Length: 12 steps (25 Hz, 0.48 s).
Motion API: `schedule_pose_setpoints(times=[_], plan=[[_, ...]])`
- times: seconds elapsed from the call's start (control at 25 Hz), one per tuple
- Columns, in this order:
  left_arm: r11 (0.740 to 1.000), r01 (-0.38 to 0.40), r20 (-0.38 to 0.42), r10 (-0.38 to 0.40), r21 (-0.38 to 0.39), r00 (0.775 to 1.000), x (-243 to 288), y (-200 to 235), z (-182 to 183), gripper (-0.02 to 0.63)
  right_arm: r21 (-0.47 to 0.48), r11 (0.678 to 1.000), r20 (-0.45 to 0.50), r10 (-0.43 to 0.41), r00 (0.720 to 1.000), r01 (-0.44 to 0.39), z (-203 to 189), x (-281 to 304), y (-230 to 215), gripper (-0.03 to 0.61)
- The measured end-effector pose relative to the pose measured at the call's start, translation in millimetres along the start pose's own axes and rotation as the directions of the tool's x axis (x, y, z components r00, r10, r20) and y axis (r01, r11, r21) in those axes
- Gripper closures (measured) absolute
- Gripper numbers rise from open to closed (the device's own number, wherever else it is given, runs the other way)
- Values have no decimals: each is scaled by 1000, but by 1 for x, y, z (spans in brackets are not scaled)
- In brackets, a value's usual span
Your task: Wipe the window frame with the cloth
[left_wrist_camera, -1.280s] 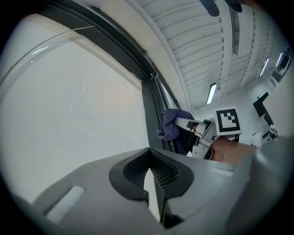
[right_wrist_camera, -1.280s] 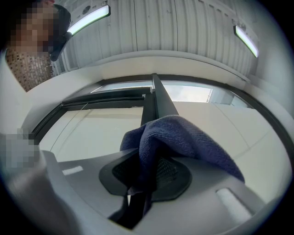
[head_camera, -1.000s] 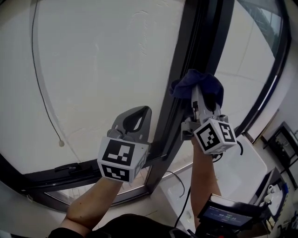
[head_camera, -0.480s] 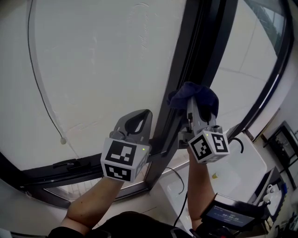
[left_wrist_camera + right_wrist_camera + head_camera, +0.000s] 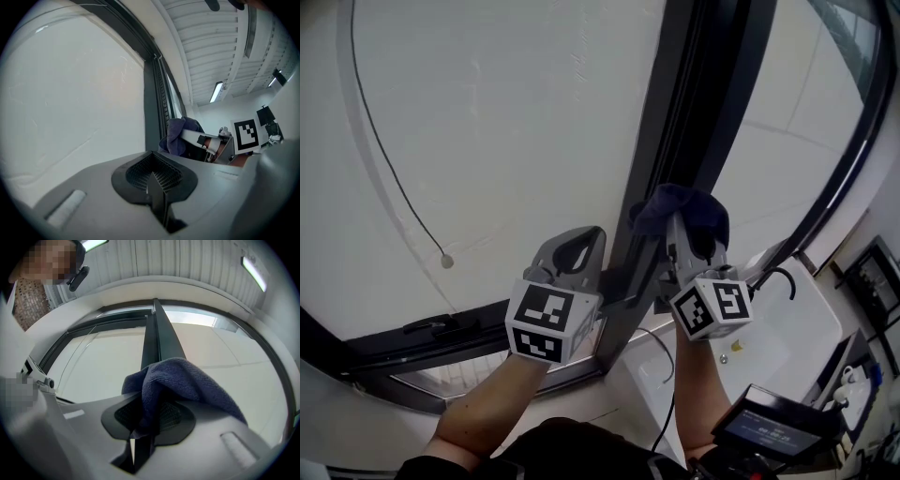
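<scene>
A dark blue cloth (image 5: 680, 211) is pinched in my right gripper (image 5: 684, 225) and pressed against the dark upright window frame (image 5: 689, 103). In the right gripper view the cloth (image 5: 180, 380) drapes over the jaws, with the frame (image 5: 159, 338) running straight ahead behind it. My left gripper (image 5: 575, 246) hovers shut and empty just left of the frame, its jaws closed together in the left gripper view (image 5: 154, 180). From there the cloth (image 5: 180, 136) and the right gripper show to the right, against the frame (image 5: 154, 103).
Pale glass (image 5: 506, 122) lies left of the frame, with a thin dark cord (image 5: 394, 178) ending in a small bead. The lower frame rail (image 5: 441, 347) runs along the bottom. A white ledge (image 5: 787, 337) and a device with a screen (image 5: 773, 427) sit at lower right.
My right gripper has slid down the upright frame with the cloth, toward the lower rail. The left gripper has stayed about where it was.
</scene>
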<state>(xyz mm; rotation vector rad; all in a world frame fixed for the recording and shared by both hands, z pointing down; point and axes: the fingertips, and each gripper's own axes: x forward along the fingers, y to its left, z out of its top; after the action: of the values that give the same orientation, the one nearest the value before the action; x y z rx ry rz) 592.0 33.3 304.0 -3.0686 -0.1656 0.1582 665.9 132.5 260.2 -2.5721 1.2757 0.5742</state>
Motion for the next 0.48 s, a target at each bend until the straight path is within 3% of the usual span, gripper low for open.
schedule_pose_setpoints(times=[0.48], plan=[[1000,23,-66,-22,16,998,8,-14,-42,620,15,1000,-96,-6,995,8,-59,-26,-1,509]])
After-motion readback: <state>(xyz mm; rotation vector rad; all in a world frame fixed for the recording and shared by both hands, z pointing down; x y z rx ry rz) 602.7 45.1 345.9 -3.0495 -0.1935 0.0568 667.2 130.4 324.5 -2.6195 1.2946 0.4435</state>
